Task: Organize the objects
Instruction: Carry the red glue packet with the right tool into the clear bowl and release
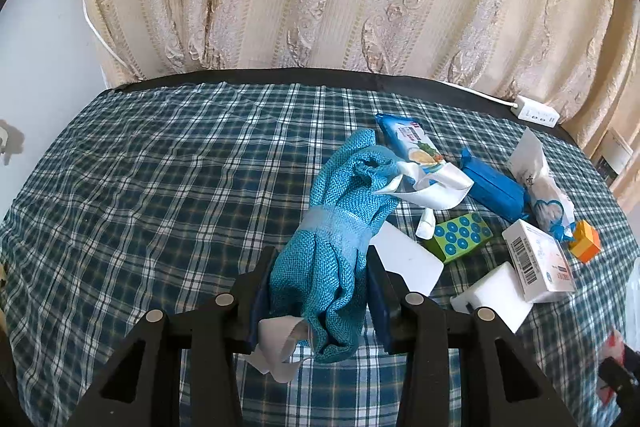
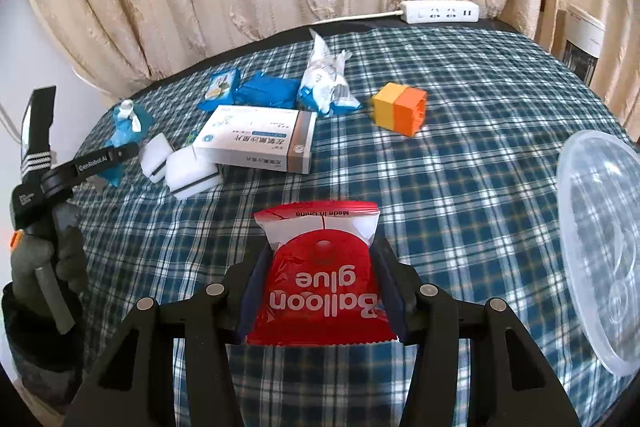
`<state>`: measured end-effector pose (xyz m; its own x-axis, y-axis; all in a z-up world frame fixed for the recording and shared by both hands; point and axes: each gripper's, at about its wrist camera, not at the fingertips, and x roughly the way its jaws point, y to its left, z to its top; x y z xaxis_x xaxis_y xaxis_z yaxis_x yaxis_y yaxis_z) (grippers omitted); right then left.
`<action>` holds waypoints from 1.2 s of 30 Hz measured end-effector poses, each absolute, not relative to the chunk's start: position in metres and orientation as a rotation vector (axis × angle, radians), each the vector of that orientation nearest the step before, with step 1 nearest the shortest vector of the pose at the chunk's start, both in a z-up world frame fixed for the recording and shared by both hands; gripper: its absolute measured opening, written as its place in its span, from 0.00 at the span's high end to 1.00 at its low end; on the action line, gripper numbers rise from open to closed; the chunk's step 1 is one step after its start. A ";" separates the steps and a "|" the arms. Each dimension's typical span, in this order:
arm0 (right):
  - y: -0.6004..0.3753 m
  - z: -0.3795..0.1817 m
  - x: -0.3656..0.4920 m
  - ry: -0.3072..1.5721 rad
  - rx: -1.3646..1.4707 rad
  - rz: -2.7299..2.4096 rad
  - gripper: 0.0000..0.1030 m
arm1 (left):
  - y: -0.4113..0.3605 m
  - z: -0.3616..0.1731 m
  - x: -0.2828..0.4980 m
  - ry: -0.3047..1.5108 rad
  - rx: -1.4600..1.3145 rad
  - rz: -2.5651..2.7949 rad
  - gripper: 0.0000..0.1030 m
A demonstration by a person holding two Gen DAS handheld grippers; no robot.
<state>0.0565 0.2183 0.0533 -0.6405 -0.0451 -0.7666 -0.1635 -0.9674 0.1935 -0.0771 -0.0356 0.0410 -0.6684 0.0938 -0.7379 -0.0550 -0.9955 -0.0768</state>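
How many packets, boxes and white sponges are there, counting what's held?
Packets: 4 - Balloon glue packet, snack packet, blue packet, white-and-blue packet
Boxes: 2 - green dotted box, white medicine box
White sponges: 2
Total: 8

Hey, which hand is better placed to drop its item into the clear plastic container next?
Right, probably. The right claw grips the red balloon glue packet, and the clear container sits just to its right. The left claw, holding the blue cloth bundle, sees only the container's edge far right.
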 end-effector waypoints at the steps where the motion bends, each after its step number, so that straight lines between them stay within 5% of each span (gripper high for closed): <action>1: 0.220 0.055 0.059 0.384 -1.290 2.763 0.49 | -0.036 0.040 -0.078 -0.078 -1.245 2.795 0.57; 20: 0.326 0.097 0.134 0.493 -0.953 2.646 0.49 | -0.025 0.044 -0.066 -0.054 -1.279 2.811 0.57; 36: 0.444 0.078 0.172 0.577 -0.839 2.376 0.49 | 0.030 0.066 -0.039 0.025 -1.229 2.715 0.57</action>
<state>0.1719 0.4436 0.0780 -0.6543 0.3516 -0.6695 -0.6195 -0.7570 0.2079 -0.0387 0.0303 0.0656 -0.6491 0.1397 -0.7477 -0.1533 -0.9869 -0.0513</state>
